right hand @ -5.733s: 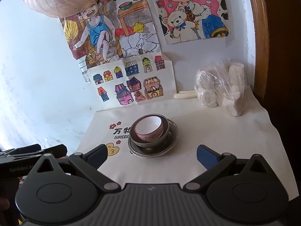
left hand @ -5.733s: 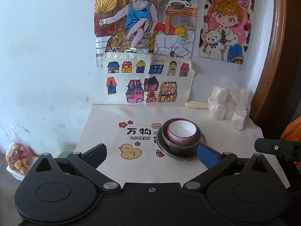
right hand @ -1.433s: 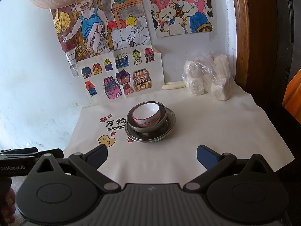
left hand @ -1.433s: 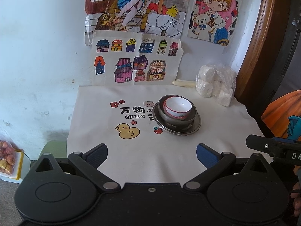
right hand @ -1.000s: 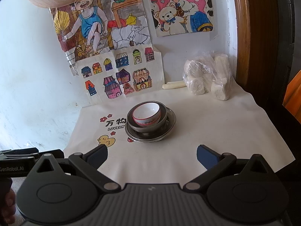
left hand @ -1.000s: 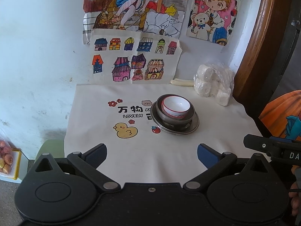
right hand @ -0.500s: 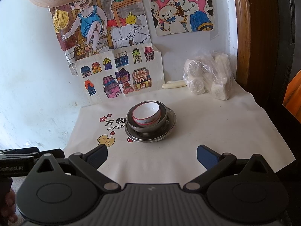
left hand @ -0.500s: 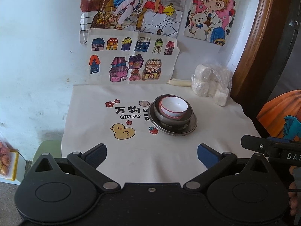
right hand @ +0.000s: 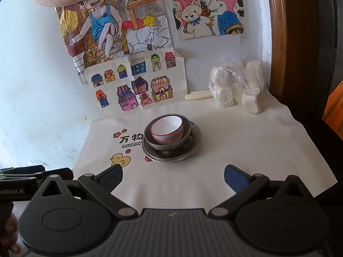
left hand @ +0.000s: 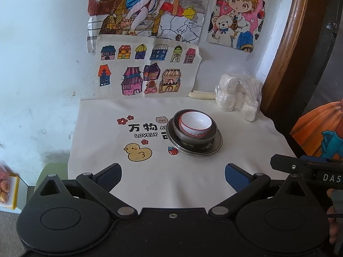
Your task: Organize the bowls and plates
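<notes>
Fingers: both the left gripper (left hand: 173, 174) and the right gripper (right hand: 173, 174) are spread wide, empty, well back from the stack.
Stack: white bowl (right hand: 167, 130) nested in metal bowl (right hand: 167, 142), on metal plate (right hand: 194, 141), mid-cloth.
Change: both views have pulled back since a few seconds ago; the stack has not moved, so stacking looks finished.
Surface: cream cloth (right hand: 246, 150) with duck print (left hand: 138, 152).
Room: bagged white rolls (right hand: 238, 85) far right, drawings (left hand: 148, 72) on white wall.

White wall (left hand: 42, 64) with children's drawings (left hand: 148, 72), cream printed tablecloth (left hand: 193, 175), wooden door frame (left hand: 285, 49)
</notes>
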`<state>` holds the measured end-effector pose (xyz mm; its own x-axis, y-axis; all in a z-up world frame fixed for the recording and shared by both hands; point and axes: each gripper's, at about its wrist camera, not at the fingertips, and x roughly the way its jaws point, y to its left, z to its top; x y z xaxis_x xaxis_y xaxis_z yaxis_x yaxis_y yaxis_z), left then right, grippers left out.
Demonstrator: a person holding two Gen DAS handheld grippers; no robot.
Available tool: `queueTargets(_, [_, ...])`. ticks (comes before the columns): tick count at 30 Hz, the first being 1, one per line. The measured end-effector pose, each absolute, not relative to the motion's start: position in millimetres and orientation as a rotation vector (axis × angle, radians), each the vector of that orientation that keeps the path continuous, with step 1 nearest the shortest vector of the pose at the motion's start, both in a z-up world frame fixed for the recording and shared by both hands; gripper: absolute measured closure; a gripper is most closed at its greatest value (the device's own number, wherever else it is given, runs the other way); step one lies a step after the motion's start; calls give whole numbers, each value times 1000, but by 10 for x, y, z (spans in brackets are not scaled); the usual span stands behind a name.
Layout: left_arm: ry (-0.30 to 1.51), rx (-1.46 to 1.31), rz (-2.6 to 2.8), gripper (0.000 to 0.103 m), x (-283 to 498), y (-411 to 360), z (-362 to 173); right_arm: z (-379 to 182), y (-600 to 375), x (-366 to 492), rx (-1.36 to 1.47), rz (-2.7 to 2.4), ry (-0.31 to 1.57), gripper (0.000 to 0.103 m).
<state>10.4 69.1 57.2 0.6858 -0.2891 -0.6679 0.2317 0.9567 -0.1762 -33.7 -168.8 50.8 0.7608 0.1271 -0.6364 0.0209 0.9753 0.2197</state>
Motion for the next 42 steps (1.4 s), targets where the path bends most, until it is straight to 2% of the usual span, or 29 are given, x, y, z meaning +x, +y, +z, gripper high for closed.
queueTargets(42, [772, -61, -305, 2, 389, 698, 498, 477, -1711, -36, 210, 58, 724, 0])
